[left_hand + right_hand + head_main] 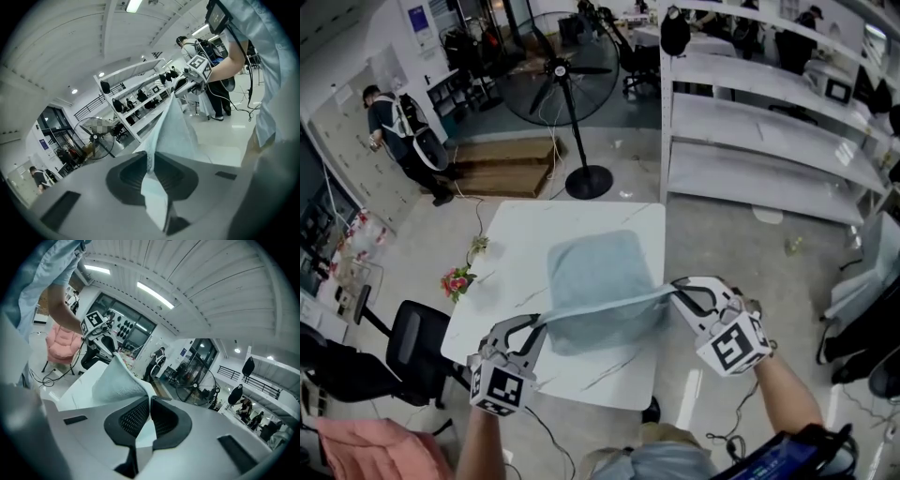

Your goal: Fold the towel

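Observation:
A pale blue-grey towel (pixel 598 281) lies on the white marble-look table (pixel 516 272), its near edge lifted off the surface and stretched taut between my two grippers. My left gripper (pixel 538 323) is shut on the towel's near left corner; in the left gripper view the towel (pixel 171 129) runs from the jaws up to the right gripper (pixel 187 84). My right gripper (pixel 678 289) is shut on the near right corner. In the right gripper view the towel (pixel 117 383) stretches from the jaws across to the left gripper (pixel 104 336).
A pedestal fan (pixel 567 80) stands beyond the table's far edge. White shelving (pixel 769 141) fills the far right. A black office chair (pixel 412 342) stands left of the table, with pink flowers (pixel 457 279) beside it. A person (pixel 398 131) stands at the far left.

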### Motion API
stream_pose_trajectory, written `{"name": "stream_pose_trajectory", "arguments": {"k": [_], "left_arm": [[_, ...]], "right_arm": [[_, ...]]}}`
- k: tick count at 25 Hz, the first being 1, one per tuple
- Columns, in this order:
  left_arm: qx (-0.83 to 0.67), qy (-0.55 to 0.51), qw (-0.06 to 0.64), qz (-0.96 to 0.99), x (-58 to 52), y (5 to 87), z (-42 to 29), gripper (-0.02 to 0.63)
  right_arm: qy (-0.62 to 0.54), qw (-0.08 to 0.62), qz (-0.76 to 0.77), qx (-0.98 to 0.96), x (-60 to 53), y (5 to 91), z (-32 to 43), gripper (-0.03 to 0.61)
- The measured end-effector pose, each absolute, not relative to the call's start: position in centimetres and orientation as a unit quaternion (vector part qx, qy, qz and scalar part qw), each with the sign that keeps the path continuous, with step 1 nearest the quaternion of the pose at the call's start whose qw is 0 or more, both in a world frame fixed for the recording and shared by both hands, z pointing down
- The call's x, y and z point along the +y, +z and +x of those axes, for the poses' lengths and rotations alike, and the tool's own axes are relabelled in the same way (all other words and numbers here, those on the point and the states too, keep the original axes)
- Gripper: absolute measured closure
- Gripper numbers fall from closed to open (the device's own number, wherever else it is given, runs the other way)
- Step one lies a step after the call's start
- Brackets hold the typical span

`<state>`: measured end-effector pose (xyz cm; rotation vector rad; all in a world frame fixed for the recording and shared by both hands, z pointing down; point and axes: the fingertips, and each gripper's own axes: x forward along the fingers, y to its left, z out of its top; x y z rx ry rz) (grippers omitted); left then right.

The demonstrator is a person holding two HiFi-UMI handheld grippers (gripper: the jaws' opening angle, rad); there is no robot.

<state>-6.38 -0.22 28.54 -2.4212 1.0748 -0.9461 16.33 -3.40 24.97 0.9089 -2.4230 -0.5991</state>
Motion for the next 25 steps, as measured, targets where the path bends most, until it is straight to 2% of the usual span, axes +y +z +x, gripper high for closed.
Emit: {"name": "stream_pose_trajectory", "arguments": {"k": [9, 25], "left_arm": [[0.399, -0.327, 0.143, -0.844, -8.5, 29.2, -7.0, 0.563], [0.383, -0.348, 0.078, -0.852, -20.0, 37.1, -9.7, 0.561]], "right_arm": [[-0.19, 0.244, 0.341, -0.888, -10.7, 26.8, 16.0, 0.552], [-0.13, 0.289, 0.354, -0.88, -22.0, 33.7, 13.5, 0.552]]}}
